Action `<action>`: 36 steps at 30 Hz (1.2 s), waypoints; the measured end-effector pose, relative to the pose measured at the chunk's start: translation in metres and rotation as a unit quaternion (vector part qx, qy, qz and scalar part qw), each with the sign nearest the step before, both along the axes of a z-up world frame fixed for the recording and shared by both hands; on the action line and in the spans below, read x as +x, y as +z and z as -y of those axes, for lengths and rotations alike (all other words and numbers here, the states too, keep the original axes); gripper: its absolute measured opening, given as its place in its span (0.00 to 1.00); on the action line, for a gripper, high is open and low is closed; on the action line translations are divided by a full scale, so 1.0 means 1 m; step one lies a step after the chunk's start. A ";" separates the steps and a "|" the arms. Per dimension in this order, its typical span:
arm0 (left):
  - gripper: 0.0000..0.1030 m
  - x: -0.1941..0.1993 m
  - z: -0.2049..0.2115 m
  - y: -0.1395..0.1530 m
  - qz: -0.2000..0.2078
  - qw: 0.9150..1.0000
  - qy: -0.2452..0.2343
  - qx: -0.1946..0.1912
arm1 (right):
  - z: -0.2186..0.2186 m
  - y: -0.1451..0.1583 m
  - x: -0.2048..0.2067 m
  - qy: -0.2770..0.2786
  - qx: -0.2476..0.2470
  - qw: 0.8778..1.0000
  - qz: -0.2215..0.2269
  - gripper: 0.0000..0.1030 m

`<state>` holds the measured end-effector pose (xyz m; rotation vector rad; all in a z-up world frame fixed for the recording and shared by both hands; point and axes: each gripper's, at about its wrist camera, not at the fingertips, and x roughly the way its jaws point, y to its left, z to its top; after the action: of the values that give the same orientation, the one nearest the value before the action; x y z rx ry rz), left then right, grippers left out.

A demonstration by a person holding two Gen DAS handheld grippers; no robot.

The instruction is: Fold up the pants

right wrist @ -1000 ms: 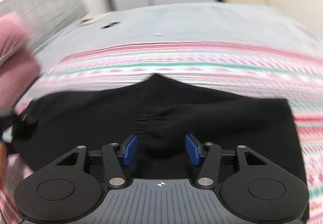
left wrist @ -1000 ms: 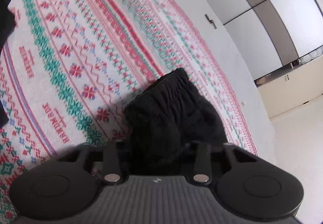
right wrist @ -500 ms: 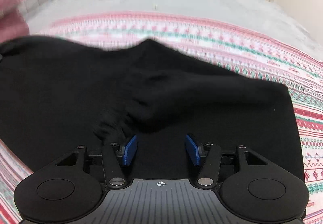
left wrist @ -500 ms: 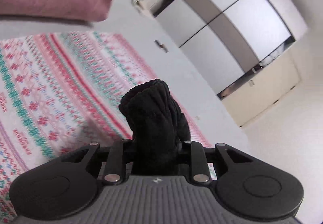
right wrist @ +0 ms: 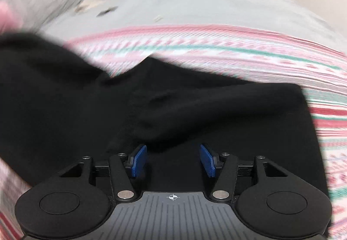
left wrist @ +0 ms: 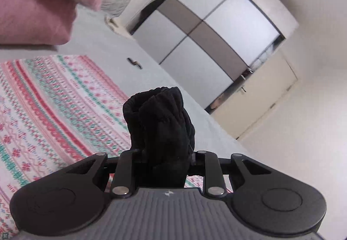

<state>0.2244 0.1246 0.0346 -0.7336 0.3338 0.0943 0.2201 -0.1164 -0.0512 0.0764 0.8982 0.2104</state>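
left tool (left wrist: 162,153): clamped on a bunched-up wad of the black pants (left wrist: 160,123). The gathered elastic edge sticks up past the fingers, so this end is lifted clear of the bed.
right tool (right wrist: 172,159): spread apart, blue pads (right wrist: 138,161) showing on both sides with nothing pinched. It's just hanging right over the fabric, pointed down at it.
pants: in the right wrist view, the black pants (right wrist: 151,110) are spread across the patterned blanket (right wrist: 238,49), rumpled in the middle, with the left part rising up out of frame. Pretty blurry, so can't make out seams.
blanket: red, green and white knit-style print, laid on a grey bed (left wrist: 151,71).
background: pink sleeve (left wrist: 32,12) up top in the left view, wardrobe (left wrist: 206,30) with grey and white panels behind.
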 end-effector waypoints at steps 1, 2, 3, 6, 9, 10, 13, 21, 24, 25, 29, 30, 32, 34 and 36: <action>0.48 0.001 0.005 0.002 0.006 1.000 -0.005 0.009 | 0.011 0.005 -0.004 -0.018 0.009 1.000 0.003 0.53; 0.48 0.002 0.011 0.005 0.012 1.000 -0.010 0.016 | 0.024 0.009 -0.004 -0.038 0.023 0.999 0.001 0.53; 0.48 0.004 0.017 0.009 0.018 0.999 -0.017 0.021 | 0.037 0.015 -0.006 -0.055 0.038 0.998 -0.003 0.53; 0.48 0.013 0.043 0.018 0.041 0.997 -0.039 0.058 | 0.073 0.022 -0.011 -0.098 0.084 0.991 -0.024 0.53; 0.48 0.021 0.079 0.028 0.057 0.992 -0.065 0.092 | 0.099 0.028 -0.023 -0.122 0.120 0.985 -0.032 0.53; 0.48 0.024 0.094 0.031 0.062 0.990 -0.076 0.105 | 0.109 0.030 -0.026 -0.129 0.132 0.982 -0.032 0.53; 0.48 0.038 0.141 0.036 0.068 0.979 -0.110 0.157 | 0.139 0.032 -0.032 -0.161 0.168 0.972 -0.038 0.53; 0.48 0.066 0.273 -0.004 0.042 0.937 -0.185 0.295 | 0.236 0.018 -0.042 -0.286 0.287 0.910 -0.085 0.53; 0.48 0.071 0.302 -0.036 0.014 0.931 -0.203 0.304 | 0.265 0.011 -0.048 -0.325 0.305 0.891 -0.092 0.54; 0.48 0.072 0.311 -0.048 0.003 0.926 -0.211 0.314 | 0.273 0.007 -0.050 -0.338 0.310 0.884 -0.096 0.54; 0.53 0.062 0.336 -0.086 -0.024 0.894 -0.257 0.365 | 0.298 -0.011 -0.057 -0.379 0.346 0.850 -0.121 0.55; 0.55 0.052 0.340 -0.091 -0.020 0.888 -0.275 0.369 | 0.302 -0.014 -0.057 -0.381 0.354 0.845 -0.126 0.55; 0.73 0.042 0.336 -0.096 -0.007 0.877 -0.318 0.361 | 0.307 -0.018 -0.058 -0.382 0.367 0.838 -0.131 0.55; 0.83 0.037 0.323 -0.097 0.003 0.869 -0.372 0.327 | 0.309 -0.018 -0.058 -0.383 0.368 0.837 -0.130 0.55; 0.84 0.027 0.320 -0.091 0.012 0.862 -0.400 0.310 | 0.310 -0.017 -0.058 -0.386 0.364 0.838 -0.129 0.55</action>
<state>0.2510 -0.1954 -0.0568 0.0855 0.5286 -0.5778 0.1618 -0.4268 -0.0682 1.1863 0.9444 -0.2381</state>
